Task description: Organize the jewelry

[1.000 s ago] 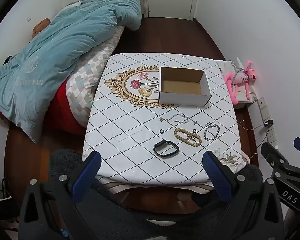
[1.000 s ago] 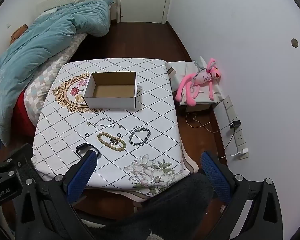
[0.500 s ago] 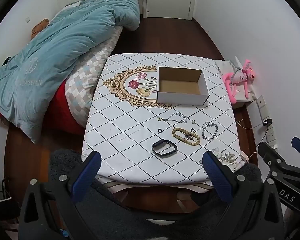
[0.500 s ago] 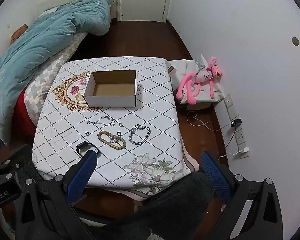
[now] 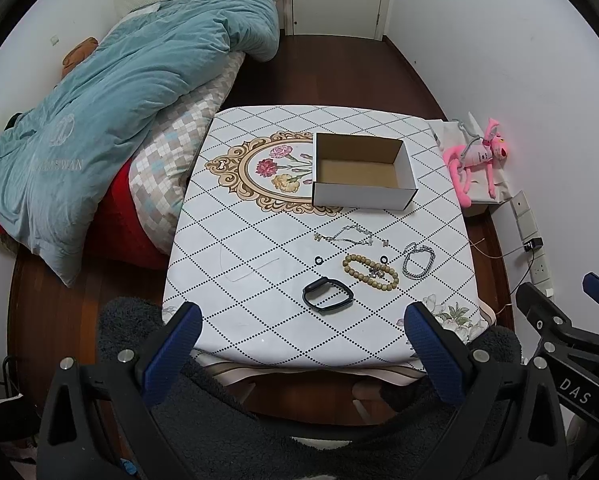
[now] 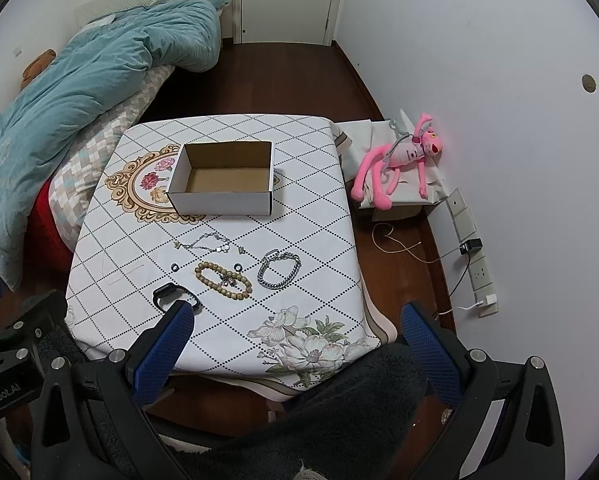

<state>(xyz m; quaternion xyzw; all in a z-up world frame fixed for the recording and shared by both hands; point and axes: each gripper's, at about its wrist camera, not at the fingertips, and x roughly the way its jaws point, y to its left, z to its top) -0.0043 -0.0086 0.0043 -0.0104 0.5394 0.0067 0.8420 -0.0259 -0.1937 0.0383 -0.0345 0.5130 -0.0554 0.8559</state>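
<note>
An empty white cardboard box (image 5: 361, 172) (image 6: 223, 180) stands on the patterned table (image 5: 259, 240) (image 6: 311, 208). In front of it lie a thin silver necklace (image 5: 349, 236) (image 6: 209, 243), a wooden bead bracelet (image 5: 369, 272) (image 6: 223, 275), a silver chain bracelet (image 5: 418, 261) (image 6: 279, 269), a black band (image 5: 327, 294) (image 6: 175, 297) and two small black rings (image 5: 319, 260) (image 5: 384, 259). My left gripper (image 5: 303, 340) and right gripper (image 6: 295, 336) are open and empty, held above the table's near edge.
A bed with a teal duvet (image 5: 111, 120) lies left of the table. A pink plush toy (image 6: 399, 160) lies on a box by the right wall, near sockets and cables (image 6: 471, 248). Dark fuzzy fabric (image 6: 339, 420) lies below the grippers.
Both views have shifted slightly; the table sits a little further left and lower in the frames. Nothing on the table has moved. Both grippers stay open.
</note>
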